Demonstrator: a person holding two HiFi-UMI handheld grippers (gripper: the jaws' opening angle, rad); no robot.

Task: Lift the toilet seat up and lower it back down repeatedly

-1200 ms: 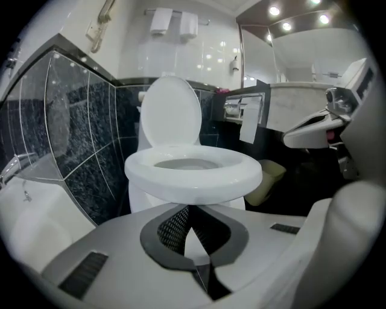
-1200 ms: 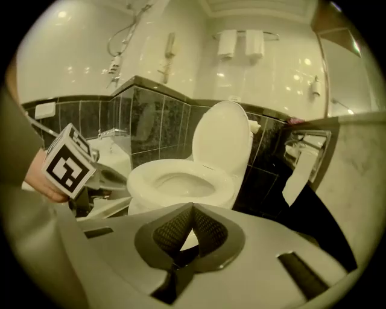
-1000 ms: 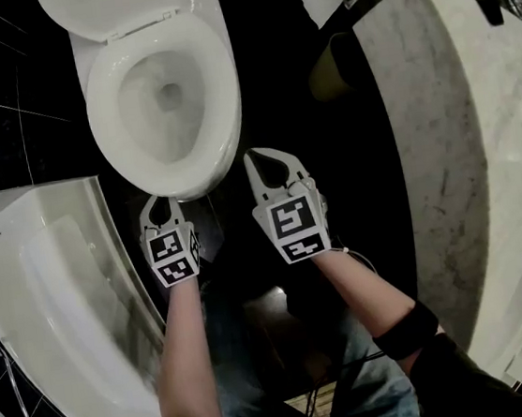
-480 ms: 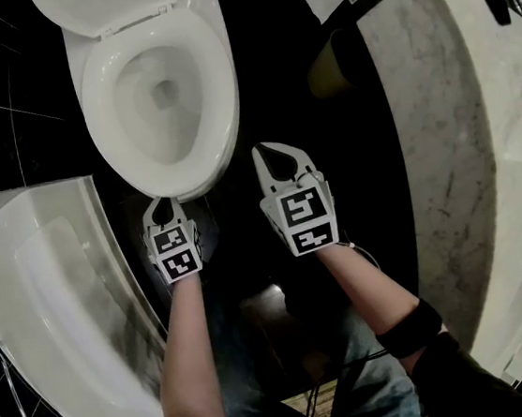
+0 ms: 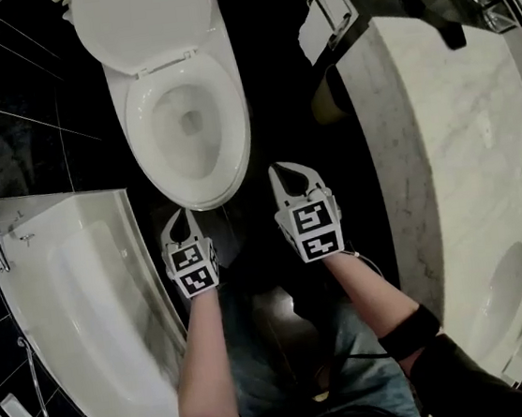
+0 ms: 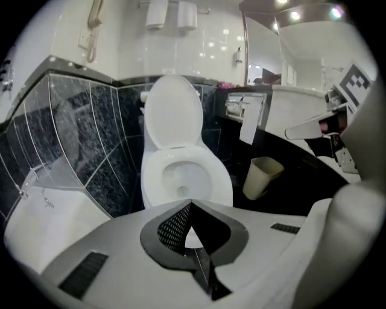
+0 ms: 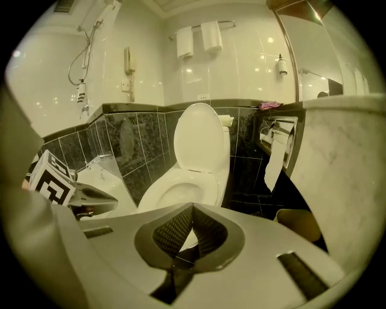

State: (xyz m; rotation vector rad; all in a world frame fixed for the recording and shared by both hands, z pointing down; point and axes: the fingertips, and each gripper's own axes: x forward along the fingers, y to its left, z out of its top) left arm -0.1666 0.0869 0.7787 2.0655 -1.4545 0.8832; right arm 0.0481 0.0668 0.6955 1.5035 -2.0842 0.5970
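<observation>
Both tools, the left gripper [image 5: 180, 220] and the right gripper [image 5: 287, 173], were held pressed together and empty. The toilet seat [image 5: 238, 130] was judged to lie flat on the bowl [image 5: 176, 128] just ahead, its long axis running away toward the raised lid [image 5: 143, 19]. Its front edge was nearer the left gripper.

You are facing the toilet [image 5: 236, 135], its lid [image 5: 143, 19] standing up behind the bowl [image 5: 185, 127]. Your left gripper [image 5: 179, 214] and right gripper [image 5: 285, 168] are hanging just before it. The tub [image 5: 94, 308] is lying left, the counter [image 5: 443, 152] right, the bin [image 5: 327, 95] between toilet and counter.
</observation>
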